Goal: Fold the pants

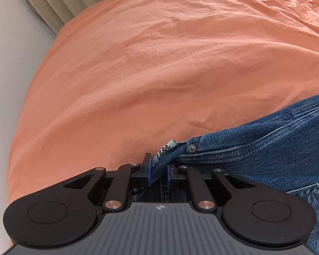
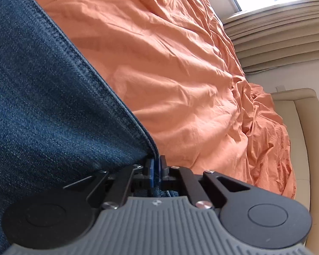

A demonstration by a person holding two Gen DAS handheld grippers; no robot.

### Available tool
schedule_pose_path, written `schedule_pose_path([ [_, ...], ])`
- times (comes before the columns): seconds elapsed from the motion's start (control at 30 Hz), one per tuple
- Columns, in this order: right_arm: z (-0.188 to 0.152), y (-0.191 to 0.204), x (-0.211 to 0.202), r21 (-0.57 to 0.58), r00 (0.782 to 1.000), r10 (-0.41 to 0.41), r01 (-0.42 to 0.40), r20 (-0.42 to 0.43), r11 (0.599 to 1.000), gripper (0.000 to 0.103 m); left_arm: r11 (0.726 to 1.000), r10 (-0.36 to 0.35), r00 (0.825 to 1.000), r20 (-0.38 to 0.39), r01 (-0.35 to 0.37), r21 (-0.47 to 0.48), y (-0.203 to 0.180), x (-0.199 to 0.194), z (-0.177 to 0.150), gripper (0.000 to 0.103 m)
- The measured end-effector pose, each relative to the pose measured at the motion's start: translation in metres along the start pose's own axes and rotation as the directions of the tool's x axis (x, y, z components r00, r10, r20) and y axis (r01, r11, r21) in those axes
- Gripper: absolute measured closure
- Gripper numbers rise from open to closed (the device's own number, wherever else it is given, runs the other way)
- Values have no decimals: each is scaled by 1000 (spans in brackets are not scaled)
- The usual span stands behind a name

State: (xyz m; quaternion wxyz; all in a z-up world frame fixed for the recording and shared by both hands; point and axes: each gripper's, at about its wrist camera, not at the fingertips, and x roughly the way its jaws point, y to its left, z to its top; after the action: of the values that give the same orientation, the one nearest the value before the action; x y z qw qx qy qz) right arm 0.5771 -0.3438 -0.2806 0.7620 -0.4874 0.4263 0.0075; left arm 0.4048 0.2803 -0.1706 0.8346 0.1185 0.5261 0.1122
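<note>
Blue denim pants [image 1: 265, 144] lie on an orange bed sheet [image 1: 159, 63]. My left gripper [image 1: 159, 171] is shut on the waistband corner, beside a metal rivet [image 1: 192, 148] and a pale label tab [image 1: 167, 147]. The denim runs off to the right, and a back pocket shows at lower right. In the right wrist view the pants [image 2: 42, 106] fill the left side, with a stitched hem edge running diagonally. My right gripper [image 2: 157, 167] is shut on that denim at the end of the hem, over the orange sheet [image 2: 180, 74].
A pale wall and beige curtain folds [image 1: 53, 0] stand beyond the bed's left edge. In the right wrist view a beige curtain [image 2: 276, 31], a bright window and a cream upholstered bed frame [image 2: 304, 127] border the rumpled sheet on the right.
</note>
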Motion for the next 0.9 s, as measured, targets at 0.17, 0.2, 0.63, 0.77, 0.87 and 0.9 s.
schedule_pose_path([
  [0.17,-2,-3,-8,12,1000,-13,14,-8,1000,103,998,-68,998,18,68,-3,15,-23,2,81],
  [0.2,-2,-5,-11,20,1000,-15,16,-12,1000,103,995,-93,995,20,93,-23,20,-30,3,80],
  [0.63,-8,-13,-37,67,998,-41,44,-51,997,103,968,-238,971,-12,237,-81,42,-83,12,74],
  [0.77,-9,-16,-40,79,998,-39,43,-58,996,103,981,-195,979,-58,194,-17,34,-89,16,73],
  [0.87,-9,-17,-40,86,997,-41,47,-64,995,103,978,-190,974,-121,198,60,24,-89,18,70],
  [0.9,-9,-16,-39,85,997,-40,45,-66,995,103,974,-190,971,-146,205,99,20,-88,19,69],
])
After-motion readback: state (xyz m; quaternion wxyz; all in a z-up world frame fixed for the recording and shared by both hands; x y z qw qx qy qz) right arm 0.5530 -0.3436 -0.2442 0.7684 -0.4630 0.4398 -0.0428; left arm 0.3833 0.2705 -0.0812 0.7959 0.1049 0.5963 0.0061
